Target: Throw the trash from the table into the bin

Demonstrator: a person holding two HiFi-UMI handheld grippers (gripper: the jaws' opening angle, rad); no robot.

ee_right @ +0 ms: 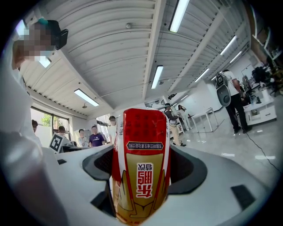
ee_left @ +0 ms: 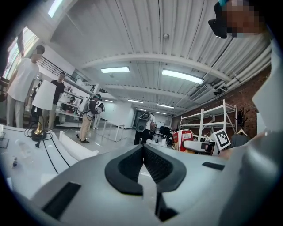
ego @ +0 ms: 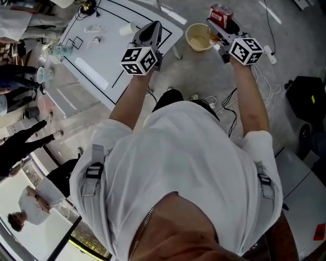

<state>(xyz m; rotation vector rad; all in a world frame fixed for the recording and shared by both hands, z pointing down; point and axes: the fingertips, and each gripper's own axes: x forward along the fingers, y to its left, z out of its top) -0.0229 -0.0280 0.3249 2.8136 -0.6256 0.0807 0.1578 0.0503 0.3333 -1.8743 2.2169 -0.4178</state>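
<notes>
My right gripper (ego: 218, 26) is shut on a red and gold drink carton (ee_right: 140, 167), which fills the middle of the right gripper view and shows at the top of the head view (ego: 220, 15). That carton hangs just right of a round yellowish bin (ego: 198, 36) on the floor. My left gripper (ego: 154, 31) is shut with nothing between its pads (ee_left: 143, 165); it hovers over the near corner of the white table (ego: 97, 61). The carton (ee_left: 180, 137) and right gripper also appear in the left gripper view, at the right.
On the white table lie a cup (ego: 128, 29), a clear bottle (ego: 60, 50) and small bits. Cables (ego: 262, 76) trail over the grey floor at right, beside a black bag (ego: 308, 94). Several people stand around the room.
</notes>
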